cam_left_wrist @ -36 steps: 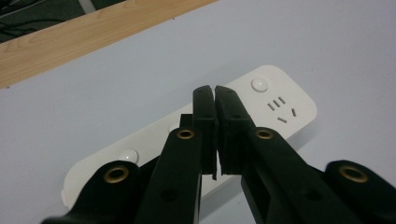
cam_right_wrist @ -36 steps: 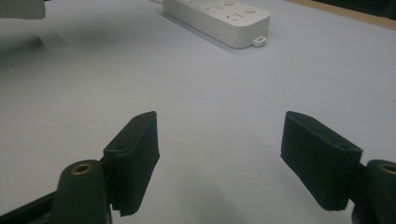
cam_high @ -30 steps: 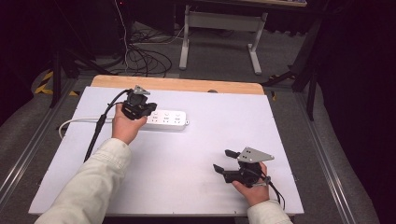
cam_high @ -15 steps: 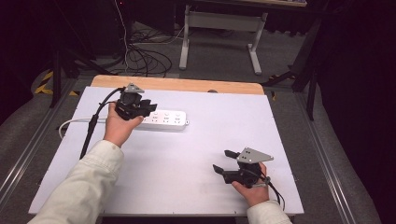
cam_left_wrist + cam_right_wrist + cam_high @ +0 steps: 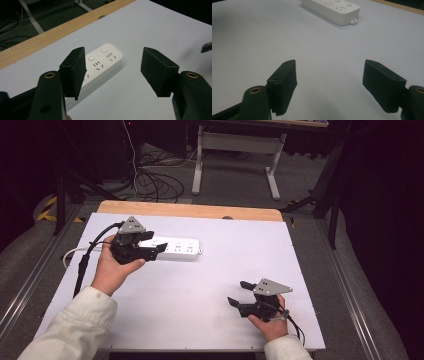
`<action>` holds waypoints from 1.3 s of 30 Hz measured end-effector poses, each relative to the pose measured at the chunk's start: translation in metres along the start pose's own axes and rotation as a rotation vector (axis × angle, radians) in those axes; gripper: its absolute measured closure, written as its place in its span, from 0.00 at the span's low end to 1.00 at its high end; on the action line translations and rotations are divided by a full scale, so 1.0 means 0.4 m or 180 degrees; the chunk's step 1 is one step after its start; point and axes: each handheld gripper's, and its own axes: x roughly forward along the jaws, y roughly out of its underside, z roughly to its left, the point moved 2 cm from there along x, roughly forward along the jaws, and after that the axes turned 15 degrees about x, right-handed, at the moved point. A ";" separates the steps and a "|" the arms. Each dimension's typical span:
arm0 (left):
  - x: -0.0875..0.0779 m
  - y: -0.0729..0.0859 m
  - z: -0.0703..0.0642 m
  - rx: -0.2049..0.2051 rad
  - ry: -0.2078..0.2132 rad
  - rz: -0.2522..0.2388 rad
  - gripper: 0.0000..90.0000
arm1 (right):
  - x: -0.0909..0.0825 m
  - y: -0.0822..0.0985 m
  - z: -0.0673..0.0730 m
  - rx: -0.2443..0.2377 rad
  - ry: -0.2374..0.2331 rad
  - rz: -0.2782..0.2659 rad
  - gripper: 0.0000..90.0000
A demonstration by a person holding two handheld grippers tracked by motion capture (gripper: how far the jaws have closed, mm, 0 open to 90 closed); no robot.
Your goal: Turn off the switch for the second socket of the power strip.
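- High view: we see the strip (image 5: pixel 172 248) lying flat near the far left of the table (image 5: pixel 210 285), its long axis running left to right, roughly parallel to the wooden far edge (image 5: pixel 190 210). Our left gripper (image 5: pixel 159 249) hangs just over the strip's left end, its tips pointing right along that axis; nothing is gripped. Our right gripper (image 5: pixel 239 292) sits well apart at the near right, tips pointing left, jaws spread and empty. The left hand (image 5: pixel 111 267) is clearly the nearer one, so we judge that any next hold on the strip falls to it
- Left gripper view: our jaws have just been opening and now stand wide, with nothing between the pads. The strip (image 5: pixel 100 63) lies ahead and to the left, partly behind the left jaw, its long axis running slantwise away towards the upper right; its sockets and round buttons face up. To take it across its width, we think the gripper would have to shift left and come down
- Right gripper view: the jaws stand wide apart over bare table, holding nothing. The strip (image 5: pixel 332 8) lies far ahead at the top, its rounded end with a small tab (image 5: pixel 353 21) towards us, well out of reach
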 end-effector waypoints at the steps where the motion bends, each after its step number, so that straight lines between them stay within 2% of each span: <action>1: -0.010 0.002 -0.012 0.0026 0.0014 -0.0032 0.39 | -0.001 0.000 0.002 -0.0002 -0.0008 -0.0006 0.31; 2: -0.024 0.006 -0.026 0.0085 0.0034 -0.0064 0.38 | -0.001 0.000 0.003 -0.0003 -0.0009 -0.0009 0.31; 6: -0.045 0.017 -0.045 0.0128 0.0046 -0.0122 0.34 | -0.002 0.000 0.002 -0.0004 -0.0007 -0.0015 0.31; 8: -0.063 0.035 -0.062 0.0125 0.0093 -0.0165 0.32 | -0.001 0.000 0.003 -0.0002 -0.0014 -0.0008 0.30; 13: -0.076 0.067 -0.078 0.0139 0.0123 -0.0203 0.29 | -0.001 0.001 0.003 -0.0009 -0.0026 -0.0005 0.30; 14: -0.081 0.085 -0.086 0.0154 0.0148 -0.0192 0.29 | -0.002 0.001 0.004 -0.0008 -0.0033 -0.0004 0.30; 20: -0.092 0.132 -0.106 0.0191 0.0139 -0.0202 0.25 | -0.003 0.001 0.005 -0.0008 -0.0049 -0.0004 0.30; 21: -0.095 0.154 -0.115 0.0173 0.0112 -0.0219 0.25 | -0.001 0.002 0.005 -0.0021 -0.0033 0.0010 0.30; 24: -0.097 0.178 -0.123 0.0162 0.0098 -0.0224 0.23 | -0.001 0.003 0.005 -0.0029 -0.0024 0.0027 0.30; 26: -0.100 0.213 -0.133 0.0074 0.0059 -0.0256 0.20 | -0.001 0.003 0.006 -0.0022 -0.0033 0.0023 0.29; 27: -0.100 0.213 -0.133 0.0074 0.0059 -0.0256 0.19 | -0.001 0.003 0.006 -0.0022 -0.0033 0.0023 0.29; 29: -0.098 0.237 -0.138 -0.0003 0.0027 -0.0281 0.19 | -0.002 0.003 0.006 -0.0011 -0.0041 0.0020 0.29; 30: -0.096 0.265 -0.138 -0.0030 -0.0008 -0.0283 0.18 | -0.002 0.003 0.005 -0.0015 -0.0038 0.0035 0.27; 31: -0.096 0.265 -0.138 -0.0030 -0.0008 -0.0283 0.18 | -0.002 0.003 0.005 -0.0015 -0.0038 0.0035 0.27; 32: -0.095 0.294 -0.135 -0.0048 -0.0015 -0.0281 0.17 | -0.004 0.005 0.006 -0.0016 -0.0051 0.0051 0.26; 34: -0.095 0.308 -0.132 -0.0052 -0.0037 -0.0276 0.16 | -0.006 0.005 0.006 -0.0021 -0.0060 0.0051 0.25; 35: -0.091 0.337 -0.129 -0.0071 -0.0050 -0.0260 0.16 | -0.010 0.004 0.007 -0.0011 -0.0109 0.0030 0.24; 37: -0.087 0.361 -0.128 -0.0058 -0.0034 -0.0224 0.15 | -0.014 0.003 0.007 0.0000 -0.0162 0.0008 0.23; 39: -0.083 0.381 -0.131 -0.0049 0.0007 -0.0272 0.15 | -0.018 0.003 0.006 0.0009 -0.0201 0.0000 0.22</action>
